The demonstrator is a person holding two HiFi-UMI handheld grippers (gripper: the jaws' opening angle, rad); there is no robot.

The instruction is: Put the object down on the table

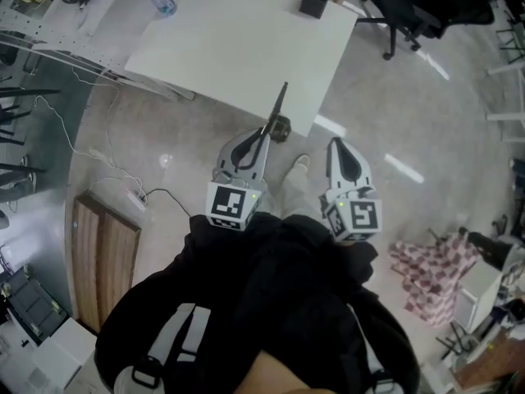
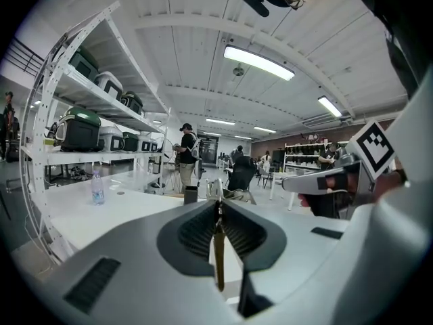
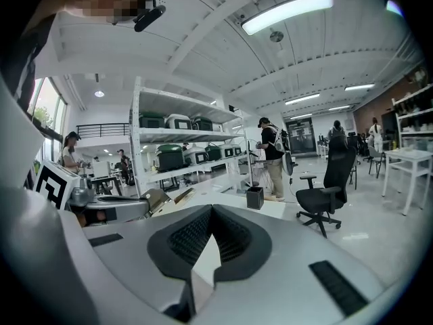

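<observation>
My left gripper is shut on a thin dark stick-like object that points up and away over the near corner of the white table. In the left gripper view the object is clamped edge-on between the ribbed pads, yellowish-brown there. My right gripper hangs beside the left one over the floor, just short of the table's edge. Its jaws meet at the tips with nothing between them. Both grippers are held close to the person's dark jacket.
On the table's far side stand a small black box and a water bottle. A black office chair is at the back right. A checked cloth lies on the floor to the right, and a power strip to the left.
</observation>
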